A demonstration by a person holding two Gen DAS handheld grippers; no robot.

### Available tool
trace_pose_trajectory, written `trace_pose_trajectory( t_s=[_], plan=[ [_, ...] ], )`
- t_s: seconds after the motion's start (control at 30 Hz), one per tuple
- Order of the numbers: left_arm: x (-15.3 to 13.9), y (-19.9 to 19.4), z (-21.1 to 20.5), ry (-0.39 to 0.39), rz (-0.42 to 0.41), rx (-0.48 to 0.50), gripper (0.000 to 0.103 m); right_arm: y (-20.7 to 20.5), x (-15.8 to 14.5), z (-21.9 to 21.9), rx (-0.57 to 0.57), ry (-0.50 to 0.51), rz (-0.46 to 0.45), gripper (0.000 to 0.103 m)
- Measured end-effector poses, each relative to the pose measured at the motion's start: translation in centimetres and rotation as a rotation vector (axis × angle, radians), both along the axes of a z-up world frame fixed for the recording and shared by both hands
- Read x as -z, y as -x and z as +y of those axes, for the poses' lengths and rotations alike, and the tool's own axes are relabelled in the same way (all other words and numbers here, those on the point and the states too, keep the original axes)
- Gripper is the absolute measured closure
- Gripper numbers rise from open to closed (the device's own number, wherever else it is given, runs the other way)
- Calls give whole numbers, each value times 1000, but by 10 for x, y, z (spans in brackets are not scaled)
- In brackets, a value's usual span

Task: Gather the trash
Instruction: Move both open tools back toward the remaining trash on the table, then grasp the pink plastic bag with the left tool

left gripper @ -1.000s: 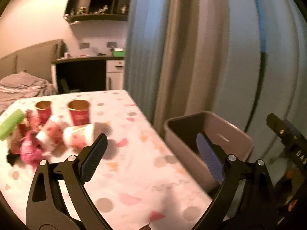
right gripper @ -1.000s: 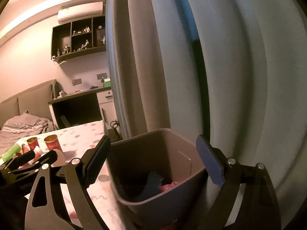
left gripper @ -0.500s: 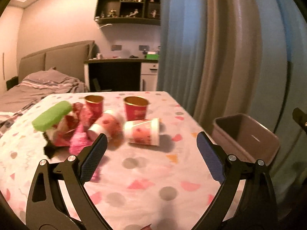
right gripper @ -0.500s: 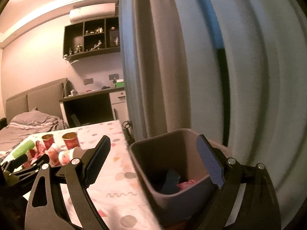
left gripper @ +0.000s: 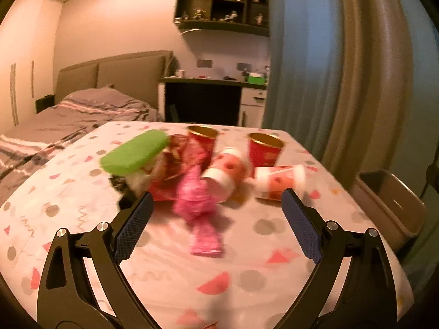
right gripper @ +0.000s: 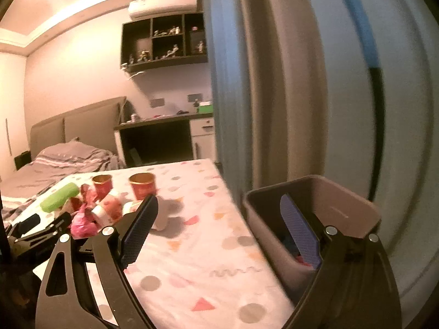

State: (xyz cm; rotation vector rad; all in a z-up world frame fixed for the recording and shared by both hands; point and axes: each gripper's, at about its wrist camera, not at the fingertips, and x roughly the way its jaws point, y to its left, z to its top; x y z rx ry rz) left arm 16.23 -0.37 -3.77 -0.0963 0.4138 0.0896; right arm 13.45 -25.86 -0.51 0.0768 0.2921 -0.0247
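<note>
A pile of trash lies on the dotted tablecloth (left gripper: 247, 260): a pink wrapper (left gripper: 197, 205), a green packet (left gripper: 134, 152), red crumpled foil (left gripper: 175, 161), two upright red cups (left gripper: 264, 149) and two tipped paper cups (left gripper: 279, 182). My left gripper (left gripper: 216, 224) is open and empty, just short of the pink wrapper. My right gripper (right gripper: 219, 227) is open and empty, above the table edge beside the brown bin (right gripper: 354, 200). The bin holds some trash. The bin also shows in the left wrist view (left gripper: 389, 200).
Blue and beige curtains (right gripper: 274, 82) hang right behind the bin. A bed (left gripper: 68, 115), a dark desk (left gripper: 203, 101) and a wall shelf (left gripper: 222, 8) stand beyond the table. The left gripper shows in the right wrist view (right gripper: 41, 230).
The left gripper has swung from the bin side toward the trash pile and come closer to the pink wrapper. The right gripper has turned left, away from over the bin.
</note>
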Motion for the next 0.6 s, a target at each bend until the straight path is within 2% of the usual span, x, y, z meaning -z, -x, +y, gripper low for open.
trace_pose_trajectory(
  t_s=[0.23,0.47,0.6],
  plan=[
    [5,-6,31,16,26,-52,11,-14,6,31,-64,7,19,16],
    [11,-34,39,65,91,-10,11,-28,6,46,-102,5,28,16],
    [20,-51,37,58,140,-2,11,-35,7,47,-109,0,38,16]
  ],
)
